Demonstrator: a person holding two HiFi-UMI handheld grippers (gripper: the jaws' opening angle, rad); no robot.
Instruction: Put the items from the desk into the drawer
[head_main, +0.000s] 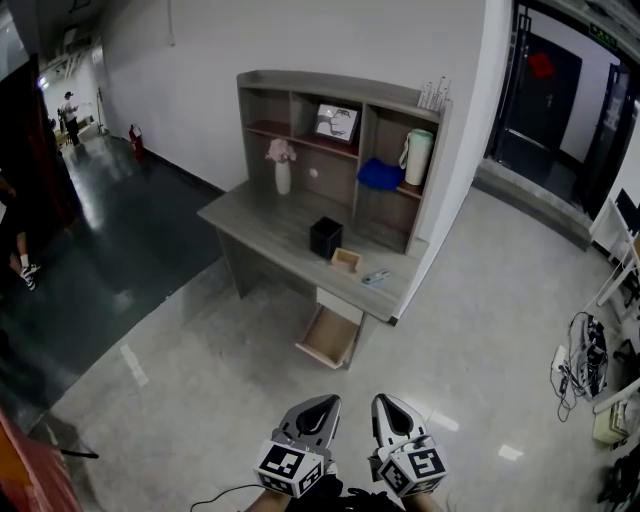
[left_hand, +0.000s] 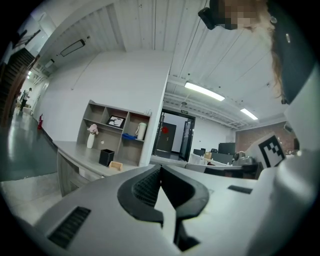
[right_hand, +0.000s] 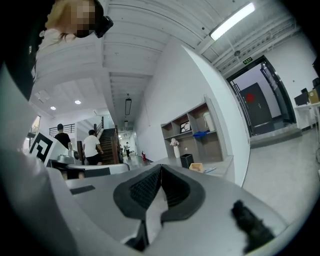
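Step in hand, by my read: the approach, with nothing picked up yet. To do it well, walk up to the table (head_main: 262, 222) first. Stop by the open drawer (head_main: 328, 340) under its front edge so both are in reach, and spread the jaws before reaching in.

Start with the nearest pieces: the small wooden box (head_main: 346, 260) and the small flat thing (head_main: 376, 277) near the front edge, just above the drawer. Can't tell what the flat thing is. The black box (head_main: 326, 237) sits just behind the wooden one. The vase (head_main: 283, 177) stands further back by the shelves (head_main: 340, 105); take it upright, probably last.

Pose: left gripper (head_main: 322, 405) and right gripper (head_main: 388, 405) are held low and close in, side by side. Tips point forward toward the table, well apart from it. Both pairs of jaws are pressed together with nothing between them.
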